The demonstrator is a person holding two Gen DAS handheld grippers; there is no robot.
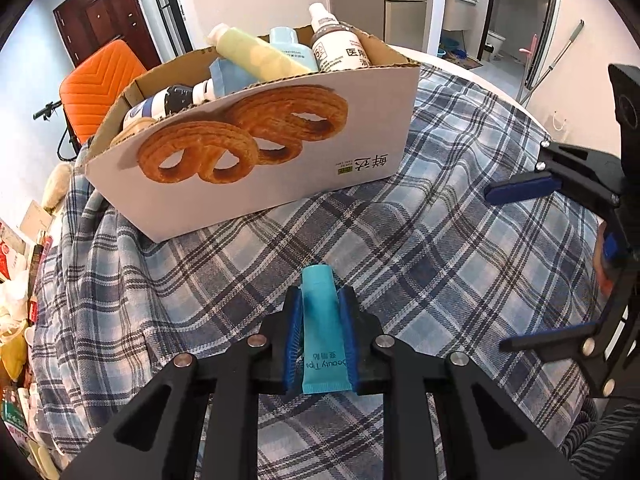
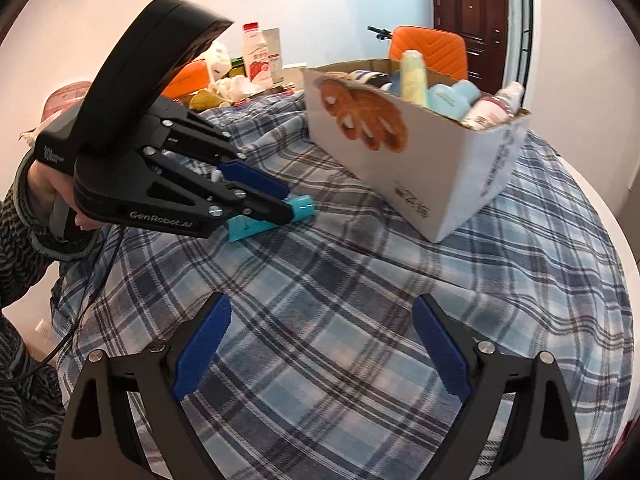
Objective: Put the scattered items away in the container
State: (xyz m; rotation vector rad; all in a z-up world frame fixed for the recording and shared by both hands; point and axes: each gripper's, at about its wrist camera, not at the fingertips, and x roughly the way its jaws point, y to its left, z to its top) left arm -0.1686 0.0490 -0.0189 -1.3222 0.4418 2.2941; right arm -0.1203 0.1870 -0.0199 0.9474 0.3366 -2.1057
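My left gripper (image 1: 320,300) is clamped on a teal cream tube (image 1: 322,328), cap end pointing toward twelve o'clock over the plaid cloth (image 1: 440,260). My right gripper (image 2: 322,344) stands wide apart, nothing between its pads. Farther off at eleven o'clock sits the cardboard box (image 1: 256,168), already holding bottles (image 1: 340,46) and tubes.

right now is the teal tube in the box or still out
Out: the teal tube is clamped in the left claw above the plaid cloth, short of the box.
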